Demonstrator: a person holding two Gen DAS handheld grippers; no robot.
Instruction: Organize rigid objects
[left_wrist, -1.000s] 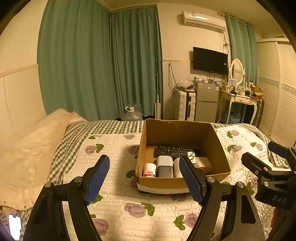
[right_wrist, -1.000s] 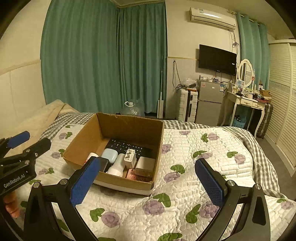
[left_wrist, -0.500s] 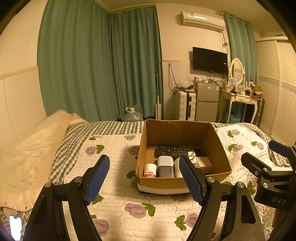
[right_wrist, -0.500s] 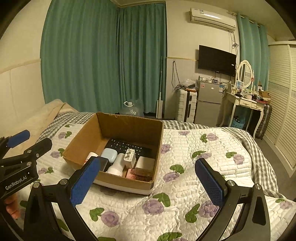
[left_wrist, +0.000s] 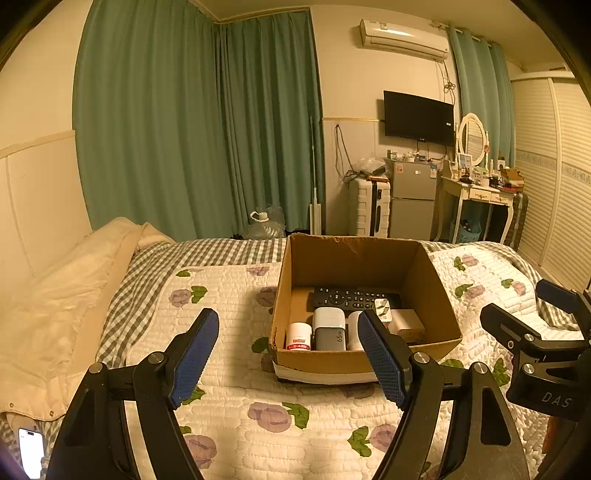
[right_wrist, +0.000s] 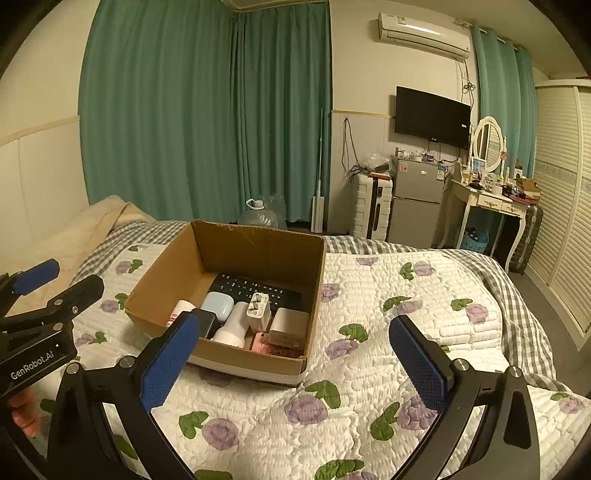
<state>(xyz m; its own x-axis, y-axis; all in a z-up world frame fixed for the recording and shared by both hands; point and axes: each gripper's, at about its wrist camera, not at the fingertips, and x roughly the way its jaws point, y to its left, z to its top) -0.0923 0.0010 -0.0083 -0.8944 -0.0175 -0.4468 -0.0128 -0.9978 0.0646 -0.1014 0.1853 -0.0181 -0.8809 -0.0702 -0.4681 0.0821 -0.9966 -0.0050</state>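
Note:
An open cardboard box (left_wrist: 439, 284) (right_wrist: 162, 280) sits on the quilted bed. Inside lie a black remote (left_wrist: 354, 297) (right_wrist: 255, 288), a white bottle with a red label (left_wrist: 298, 336), a grey charger (left_wrist: 330, 336), a pale blue case (right_wrist: 217, 306), a white plug adapter (right_wrist: 258, 312) and a beige block (right_wrist: 290, 325). My left gripper (left_wrist: 288, 360) is open and empty, in front of the box. My right gripper (right_wrist: 295, 363) is open and empty, in front of the box's right corner.
A cream duvet (left_wrist: 62, 295) lies along the bed's left side, with a lit phone (left_wrist: 31, 452) near its lower edge. Beyond the bed stand a suitcase (left_wrist: 369, 206), a small fridge (left_wrist: 412, 199) and a dressing table (left_wrist: 476, 199). Green curtains (left_wrist: 203, 122) cover the far wall.
Both views have shifted very slightly; the box and its contents lie as before. Both grippers stay open.

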